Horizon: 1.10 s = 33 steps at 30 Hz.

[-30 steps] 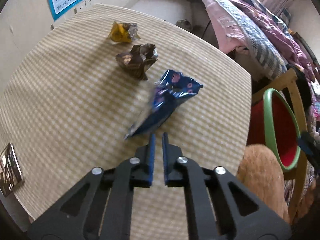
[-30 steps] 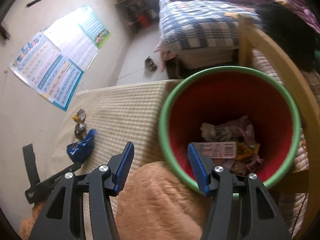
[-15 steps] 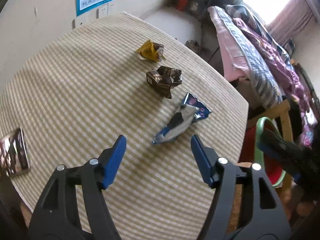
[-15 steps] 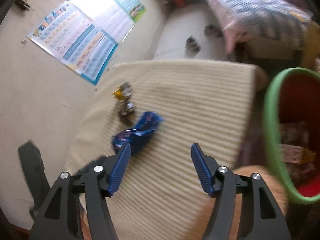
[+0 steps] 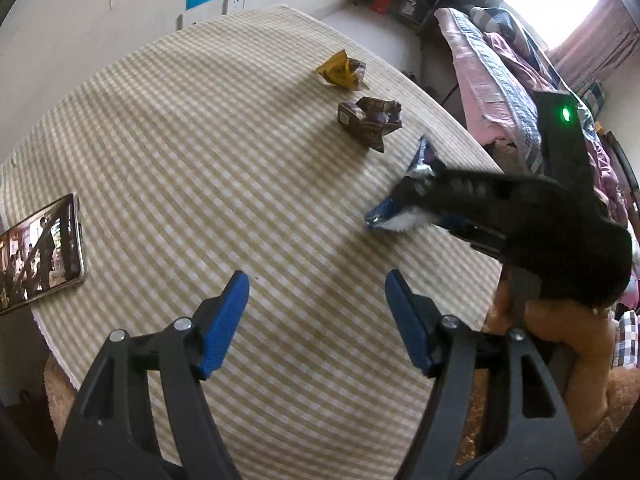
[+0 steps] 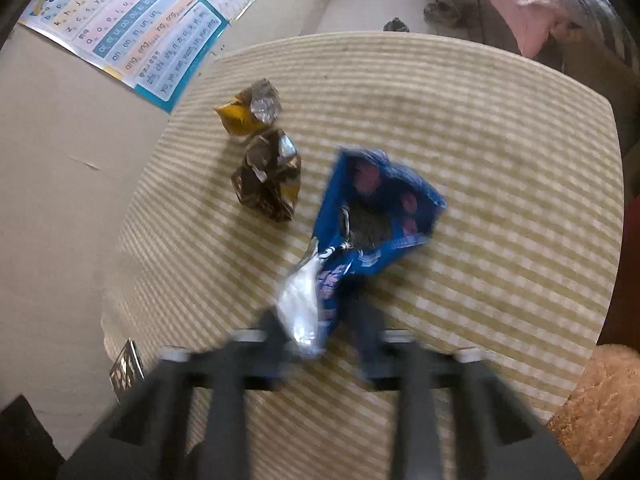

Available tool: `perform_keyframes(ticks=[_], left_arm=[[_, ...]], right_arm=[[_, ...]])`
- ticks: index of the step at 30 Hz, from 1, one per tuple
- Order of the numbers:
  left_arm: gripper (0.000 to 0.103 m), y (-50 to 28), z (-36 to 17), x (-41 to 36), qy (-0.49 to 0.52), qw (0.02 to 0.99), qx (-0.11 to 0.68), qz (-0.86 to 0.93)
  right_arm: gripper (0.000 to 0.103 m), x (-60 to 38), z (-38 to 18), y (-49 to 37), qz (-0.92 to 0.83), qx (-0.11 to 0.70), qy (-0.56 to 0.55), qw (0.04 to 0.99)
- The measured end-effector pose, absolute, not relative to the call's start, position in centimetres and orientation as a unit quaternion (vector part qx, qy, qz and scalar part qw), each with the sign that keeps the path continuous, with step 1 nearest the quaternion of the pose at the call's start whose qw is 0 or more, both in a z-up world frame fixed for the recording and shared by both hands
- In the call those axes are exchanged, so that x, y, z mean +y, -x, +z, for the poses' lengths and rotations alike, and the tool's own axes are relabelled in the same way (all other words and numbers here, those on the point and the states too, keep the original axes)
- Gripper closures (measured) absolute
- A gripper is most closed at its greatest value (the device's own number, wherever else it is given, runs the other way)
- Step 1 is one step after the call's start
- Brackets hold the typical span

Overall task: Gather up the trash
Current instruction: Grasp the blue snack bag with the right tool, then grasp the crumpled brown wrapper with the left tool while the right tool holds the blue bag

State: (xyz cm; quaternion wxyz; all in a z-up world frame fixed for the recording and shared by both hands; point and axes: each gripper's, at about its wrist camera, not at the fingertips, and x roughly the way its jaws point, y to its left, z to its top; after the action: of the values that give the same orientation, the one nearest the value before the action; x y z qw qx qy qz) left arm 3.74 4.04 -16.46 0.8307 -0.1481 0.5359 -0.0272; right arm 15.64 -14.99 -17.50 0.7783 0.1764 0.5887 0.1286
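Three pieces of trash lie on the checked tablecloth (image 5: 200, 152): a blue snack wrapper (image 6: 360, 216), a crumpled brown wrapper (image 6: 268, 184) and a yellow wrapper (image 6: 248, 114). My right gripper (image 6: 320, 316) is blurred by motion; its fingers straddle the near silver end of the blue wrapper, with a gap still showing. In the left wrist view it covers most of the blue wrapper (image 5: 394, 212), with the brown (image 5: 370, 120) and yellow (image 5: 340, 72) wrappers beyond. My left gripper (image 5: 316, 316) is open and empty, held back above the near table.
A phone (image 5: 38, 252) lies at the table's left edge. A bed (image 5: 512, 76) stands beyond the far right edge. Posters hang on the wall (image 6: 132, 24). A furry tan cushion (image 6: 600, 400) sits at the near right.
My left gripper opened, let the blue wrapper drop on the table and drew back. My right gripper swung from the red bin to the wrapper and is closing around it.
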Motion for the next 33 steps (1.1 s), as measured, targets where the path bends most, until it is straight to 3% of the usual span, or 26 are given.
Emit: perform_keyframes(ticks=[11,15,23,25,31,32,33], left_arm=[[0.036,-10.0,-16.8,1.2,0.084,0.846,0.524,-0.046],[0.036,-13.7,-17.3,0.0,0.069,0.848,0.524,-0.045],[0.037,-18.9,-18.4,-2.1,0.035,0.84,0.54,-0.033],[0.041,-19.6,-19.0,-2.3,0.034,0.835,0.548,-0.03],[0.068,-19.7,-20.4,-2.0,0.042,0.82,0.569,-0.033],[0.081,-19.3,-20.3,-1.7,0.052,0.819,0.57,-0.034],[0.087,-19.0,-20.2,-1.6,0.056,0.818,0.572,-0.035]], right_arm=[[0.089,-23.7,-14.9,-6.3,0.136,0.531,-0.126,0.827],[0.089,-25.1,-15.9,-6.7,0.135,0.537,-0.184,0.812],[0.089,-23.3,-16.3,-7.3,0.169,0.549,-0.156,0.804],[0.089,-23.6,-16.4,-7.3,0.169,0.551,-0.165,0.801],[0.088,-23.8,-16.5,-7.2,0.171,0.553,-0.167,0.798],[0.088,-23.8,-16.5,-7.2,0.171,0.553,-0.166,0.798],[0.088,-24.0,-16.5,-7.2,0.171,0.554,-0.166,0.798]])
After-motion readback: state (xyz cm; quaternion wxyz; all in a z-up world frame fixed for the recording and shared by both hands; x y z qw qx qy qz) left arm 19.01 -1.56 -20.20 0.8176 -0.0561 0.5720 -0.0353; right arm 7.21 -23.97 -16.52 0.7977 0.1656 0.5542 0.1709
